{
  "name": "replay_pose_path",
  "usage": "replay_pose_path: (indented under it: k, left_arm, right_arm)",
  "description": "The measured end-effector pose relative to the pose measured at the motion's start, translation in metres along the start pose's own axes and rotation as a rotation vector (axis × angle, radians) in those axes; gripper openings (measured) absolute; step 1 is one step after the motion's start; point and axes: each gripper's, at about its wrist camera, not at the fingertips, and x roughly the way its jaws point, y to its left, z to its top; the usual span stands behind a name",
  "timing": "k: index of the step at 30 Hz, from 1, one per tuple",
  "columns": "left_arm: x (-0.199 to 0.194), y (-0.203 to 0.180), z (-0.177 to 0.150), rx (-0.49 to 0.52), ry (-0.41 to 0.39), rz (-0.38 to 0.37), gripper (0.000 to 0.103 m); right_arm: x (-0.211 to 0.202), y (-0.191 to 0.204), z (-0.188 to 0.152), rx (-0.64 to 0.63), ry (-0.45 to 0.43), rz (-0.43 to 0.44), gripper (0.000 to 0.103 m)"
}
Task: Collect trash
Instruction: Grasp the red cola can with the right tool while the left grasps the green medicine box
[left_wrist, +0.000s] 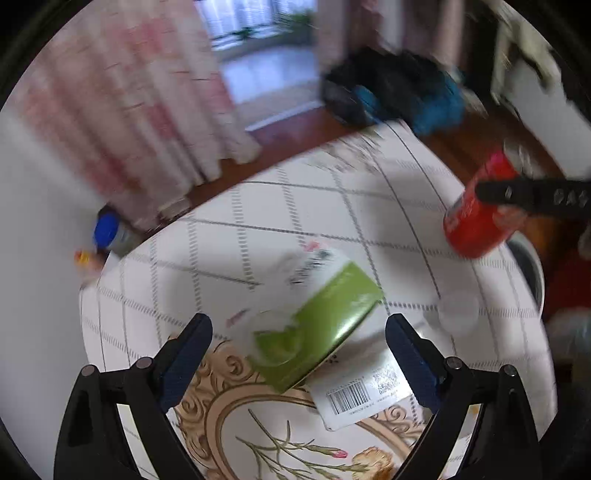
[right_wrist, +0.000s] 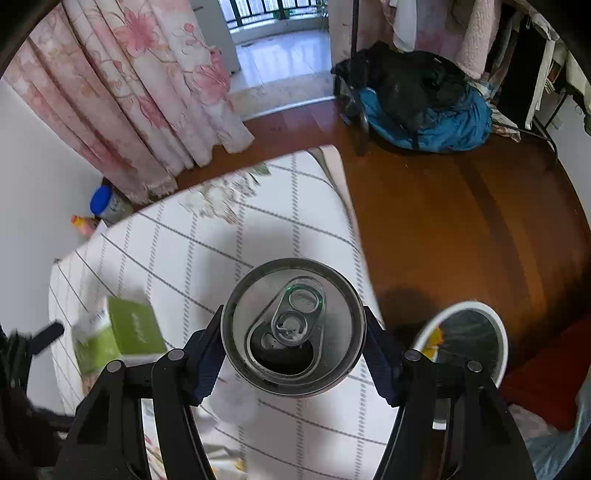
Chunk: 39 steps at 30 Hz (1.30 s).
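Holding: my right gripper (right_wrist: 293, 332) is clamped on an opened red can (right_wrist: 293, 325), lifted above the table (right_wrist: 221, 236) near its right edge.
Left side: my left gripper (left_wrist: 299, 332) hangs wide open and empty over a green carton (left_wrist: 332, 325).
Right side: a white bin (right_wrist: 498, 332) stands on the floor just beside the table.
Progress: the can looks nearly binned; the carton and a barcoded slip (left_wrist: 354, 395) remain.
Unclear: the left view is blurred; a clear cup (left_wrist: 458, 310) possibly sits by the carton.
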Motion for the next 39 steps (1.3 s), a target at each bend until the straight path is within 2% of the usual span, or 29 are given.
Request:
replay_pose_path:
  k: [3, 8, 9, 10, 13, 19, 27, 32, 39]
  left_arm:
    - [0.011, -0.007, 0.006, 0.06, 0.026, 0.006, 0.095]
    - [0.019, -0.005, 0.009, 0.092, 0.035, 0.031, 0.095]
    - [0.021, -0.004, 0.008, 0.097, 0.041, 0.027, 0.093]
    - [0.022, -0.005, 0.008, 0.103, 0.042, 0.018, 0.087]
    - [0.024, -0.007, 0.01, 0.111, 0.042, 0.013, 0.085]
    - [0.023, -0.006, 0.013, 0.086, 0.036, -0.011, 0.075]
    - [0.013, 0.002, 0.007, 0.011, -0.006, 0.011, 0.07]
    - [-0.001, 0.012, 0.001, -0.041, -0.05, 0.06, 0.067]
    - [-0.039, 0.02, -0.006, -0.103, -0.134, 0.102, 0.066]
  right_arm:
    - [0.002, -0.007, -0.004, -0.001, 0.013, -0.001, 0.069]
    - [0.002, -0.002, -0.002, -0.022, 0.006, -0.021, 0.069]
    - [0.003, -0.001, -0.001, -0.026, 0.007, -0.025, 0.069]
    - [0.003, 0.0, 0.0, -0.031, 0.009, -0.028, 0.069]
    - [0.004, 0.002, 0.004, -0.042, 0.016, -0.035, 0.069]
    - [0.015, -0.002, 0.005, -0.035, 0.056, -0.041, 0.068]
    - [0.002, 0.0, 0.0, -0.044, -0.013, -0.039, 0.067]
    - [-0.013, 0.005, -0.004, -0.05, -0.058, -0.029, 0.067]
    - [-0.041, 0.001, -0.01, -0.021, -0.116, 0.023, 0.067]
